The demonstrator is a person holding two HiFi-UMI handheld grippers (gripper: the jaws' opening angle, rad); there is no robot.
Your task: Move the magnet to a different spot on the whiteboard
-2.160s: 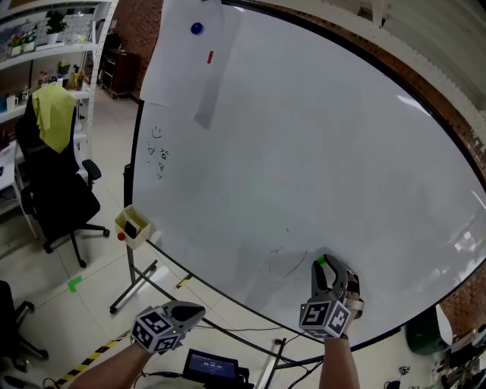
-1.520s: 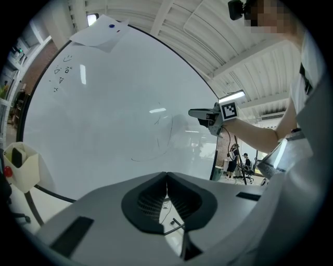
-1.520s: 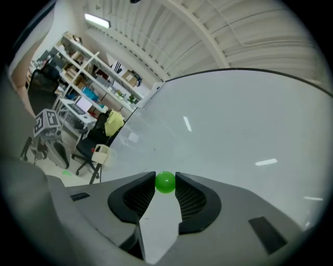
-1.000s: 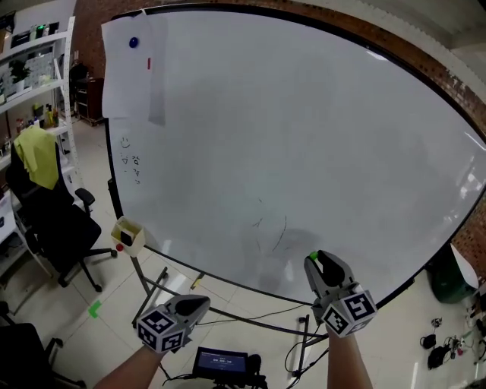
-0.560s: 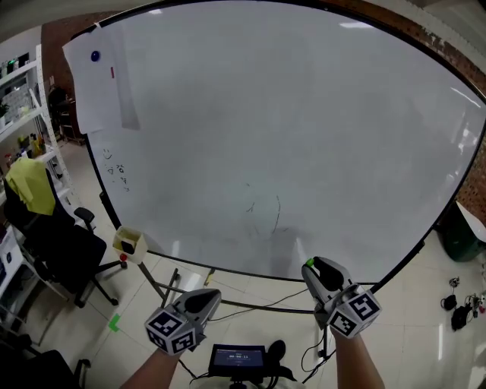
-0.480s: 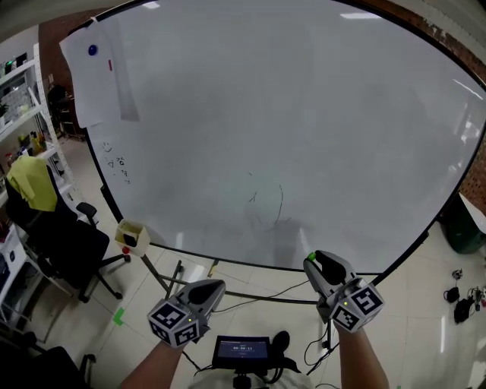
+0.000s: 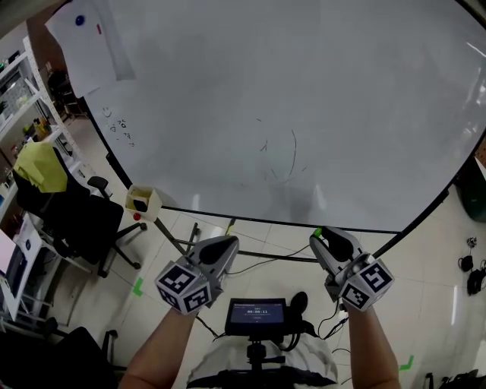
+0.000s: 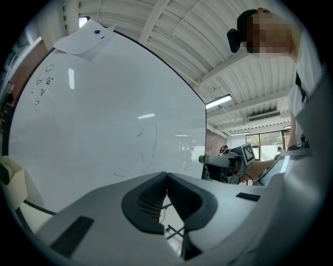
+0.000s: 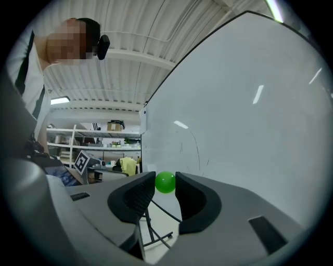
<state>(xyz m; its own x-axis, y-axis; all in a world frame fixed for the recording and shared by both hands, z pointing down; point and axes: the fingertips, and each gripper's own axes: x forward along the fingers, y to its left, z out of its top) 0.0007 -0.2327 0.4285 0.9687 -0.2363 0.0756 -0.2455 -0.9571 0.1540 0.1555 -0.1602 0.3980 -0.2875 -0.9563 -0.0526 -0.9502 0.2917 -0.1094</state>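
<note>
Right gripper (image 7: 325, 237): clamping green magnet (image 9: 165, 182), lower right of frame, below whiteboard (image 7: 304, 91). Left gripper (image 7: 226, 245): jaws pressing together, holding nothing.

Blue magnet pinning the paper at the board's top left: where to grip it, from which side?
Pinch the blue magnet across its round sides, coming square onto the whiteboard: it looks like a small knob sitting on the paper. Probably use the left gripper, shut and empty; the right gripper holds the green magnet.
</note>
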